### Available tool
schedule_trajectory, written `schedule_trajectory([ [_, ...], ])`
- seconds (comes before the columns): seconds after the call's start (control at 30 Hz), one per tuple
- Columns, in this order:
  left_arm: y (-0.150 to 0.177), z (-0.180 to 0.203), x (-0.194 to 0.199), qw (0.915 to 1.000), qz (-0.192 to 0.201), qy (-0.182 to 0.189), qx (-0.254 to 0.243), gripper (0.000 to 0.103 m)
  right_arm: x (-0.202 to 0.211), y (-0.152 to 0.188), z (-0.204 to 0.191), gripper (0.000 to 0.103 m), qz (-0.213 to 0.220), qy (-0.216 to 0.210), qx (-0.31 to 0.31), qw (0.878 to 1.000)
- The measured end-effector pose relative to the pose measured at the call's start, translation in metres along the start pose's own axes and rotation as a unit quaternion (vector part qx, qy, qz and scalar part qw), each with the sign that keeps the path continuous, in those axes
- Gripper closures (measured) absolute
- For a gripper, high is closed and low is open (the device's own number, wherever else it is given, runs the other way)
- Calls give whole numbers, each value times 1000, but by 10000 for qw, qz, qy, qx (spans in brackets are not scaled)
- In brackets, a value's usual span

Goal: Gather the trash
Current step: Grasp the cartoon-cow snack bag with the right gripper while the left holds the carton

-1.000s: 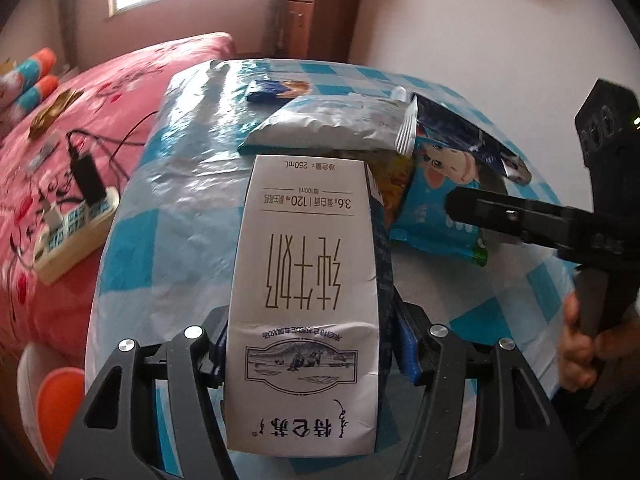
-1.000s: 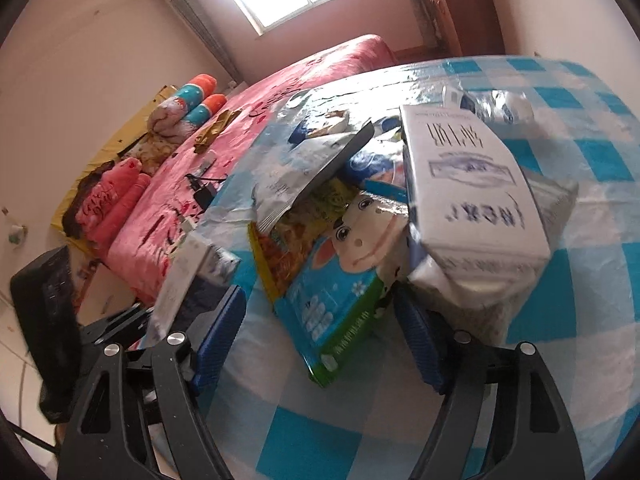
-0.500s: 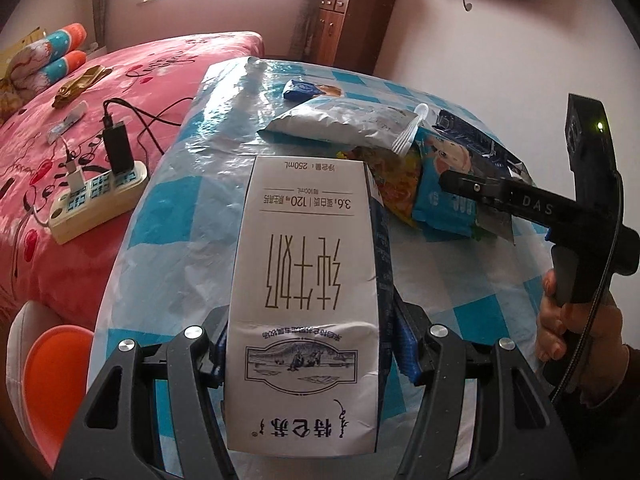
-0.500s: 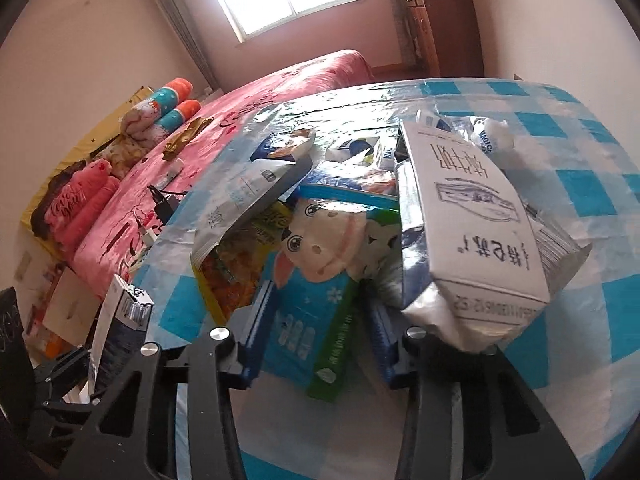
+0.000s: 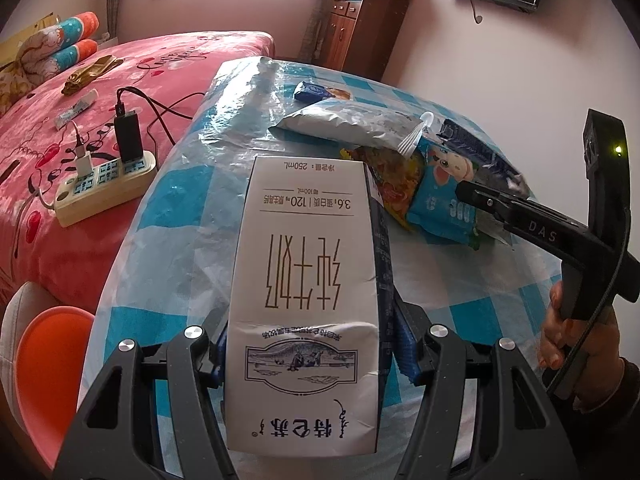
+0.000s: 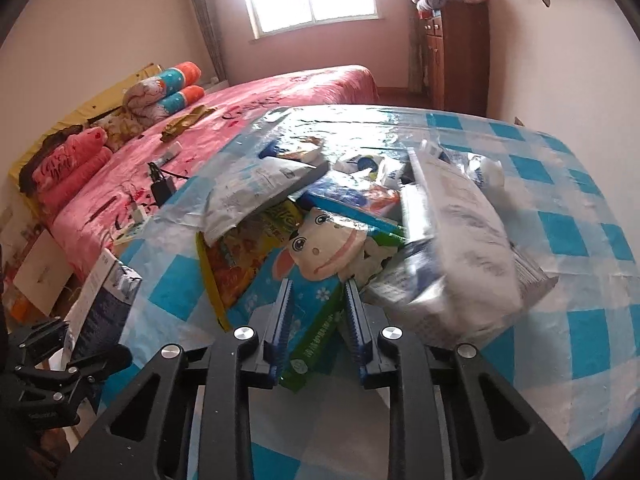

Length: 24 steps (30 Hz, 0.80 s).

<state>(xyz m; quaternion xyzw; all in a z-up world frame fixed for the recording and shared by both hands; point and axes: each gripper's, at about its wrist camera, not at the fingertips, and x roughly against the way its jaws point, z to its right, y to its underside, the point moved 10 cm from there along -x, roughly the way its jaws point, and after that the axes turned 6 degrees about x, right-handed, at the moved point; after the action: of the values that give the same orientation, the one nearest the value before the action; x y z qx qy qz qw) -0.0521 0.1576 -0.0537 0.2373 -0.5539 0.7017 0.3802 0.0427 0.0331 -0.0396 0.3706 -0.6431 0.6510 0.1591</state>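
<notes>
My left gripper [image 5: 308, 340] is shut on a white 250 mL milk carton [image 5: 304, 264], held over the near edge of the blue-checked table [image 5: 176, 240]. In the right wrist view that carton [image 6: 104, 304] shows at lower left. My right gripper [image 6: 316, 308] has its jaws closing, and its blue pads press the bunched corner of a blue snack bag with a cartoon cow [image 6: 316, 248]. Seen from the left wrist, the right gripper [image 5: 472, 200] reaches into the trash pile at that bag [image 5: 440, 200]. A second milk carton [image 6: 464, 232], blurred, leans on the pile to the right.
A silver-white pouch [image 6: 256, 188] and a yellow-orange wrapper [image 6: 240, 256] lie over the pile, with small wrappers behind. A pink bed [image 5: 80, 128] with a power strip [image 5: 104, 184] sits left of the table, an orange tub [image 5: 52, 360] below. A hand [image 5: 576, 336] grips the right tool.
The right gripper's jaws came together from wide apart onto the cow bag's corner. The second carton tipped and shifted in the pile. The left gripper kept its carton.
</notes>
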Motion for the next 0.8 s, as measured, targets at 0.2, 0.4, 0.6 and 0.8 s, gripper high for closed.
schedule_trajectory([
  [0.2, 0, 0, -1, 10000, 27, -34, 6, 40, -7, -6, -5, 21, -136, -73, -151, 9998],
  [0.4, 2, 0, -1, 10000, 25, -43, 12, 40, -35, -9, -12, 13, -472, 36, -183, 9987],
  [0.6, 5, 0, 0, 10000, 23, -51, 35, 40, -35, -9, -10, 40, -260, 45, -66, 9996],
  [0.8, 3, 1, 1, 10000, 47, -53, 60, 40, -22, -3, -10, 54, -219, -181, -15, 9996],
])
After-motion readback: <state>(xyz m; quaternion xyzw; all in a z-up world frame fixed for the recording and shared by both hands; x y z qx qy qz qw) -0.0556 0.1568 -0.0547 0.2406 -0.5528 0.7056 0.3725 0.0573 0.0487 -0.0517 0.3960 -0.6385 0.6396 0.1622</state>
